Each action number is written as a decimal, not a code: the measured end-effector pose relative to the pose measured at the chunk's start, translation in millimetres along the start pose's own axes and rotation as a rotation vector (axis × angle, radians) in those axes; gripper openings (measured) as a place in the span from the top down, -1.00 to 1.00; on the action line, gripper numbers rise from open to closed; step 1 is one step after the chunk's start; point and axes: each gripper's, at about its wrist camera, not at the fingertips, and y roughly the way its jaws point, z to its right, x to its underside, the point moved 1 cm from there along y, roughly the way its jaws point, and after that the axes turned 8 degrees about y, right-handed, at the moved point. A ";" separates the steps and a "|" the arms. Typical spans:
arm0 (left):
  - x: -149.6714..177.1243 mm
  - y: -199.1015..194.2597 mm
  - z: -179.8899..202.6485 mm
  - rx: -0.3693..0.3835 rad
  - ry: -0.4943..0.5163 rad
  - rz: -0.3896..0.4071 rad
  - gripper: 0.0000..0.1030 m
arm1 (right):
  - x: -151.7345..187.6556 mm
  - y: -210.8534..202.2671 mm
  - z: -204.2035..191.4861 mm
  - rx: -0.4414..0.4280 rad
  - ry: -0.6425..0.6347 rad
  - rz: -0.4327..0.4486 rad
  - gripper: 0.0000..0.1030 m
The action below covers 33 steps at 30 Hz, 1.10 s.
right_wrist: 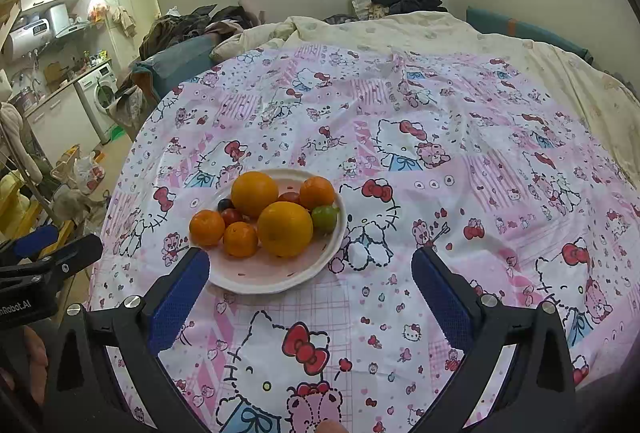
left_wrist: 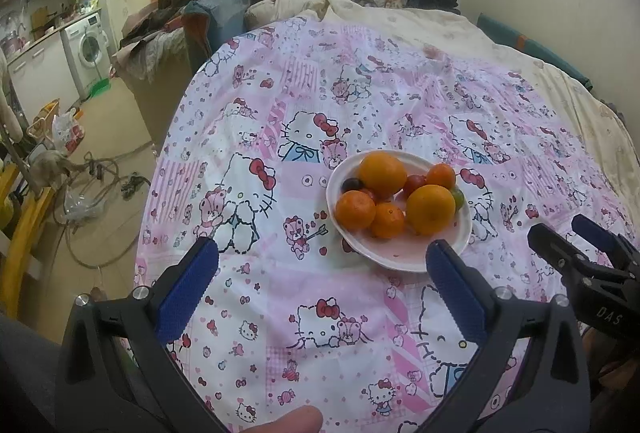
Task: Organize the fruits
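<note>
tablecloth (right_wrist: 400, 137) with pink cat print covers the surface, and on it stands a white plate (right_wrist: 256, 279) that holds oranges (right_wrist: 285, 229), small mandarins (right_wrist: 207, 228), one green fruit (right_wrist: 324, 218) and some dark red ones. left gripper (left_wrist: 322, 259) and right gripper (right_wrist: 310, 261) both have jaws wide apart and hold nothing, just near the plate.

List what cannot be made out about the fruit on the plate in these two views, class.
- Small dark and red fruits: both views, mostly hidden behind the oranges; kind and count unclear.
- Green fruit: left wrist view, largely covered by an orange.
- Plate: near rim partly hidden by a gripper finger in both views.
</note>
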 end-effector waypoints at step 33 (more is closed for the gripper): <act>1.5 2.5 -2.2 -0.002 -0.005 -0.013 -0.99 | 0.0 0.9 1.4 -0.001 0.015 -0.007 -1.00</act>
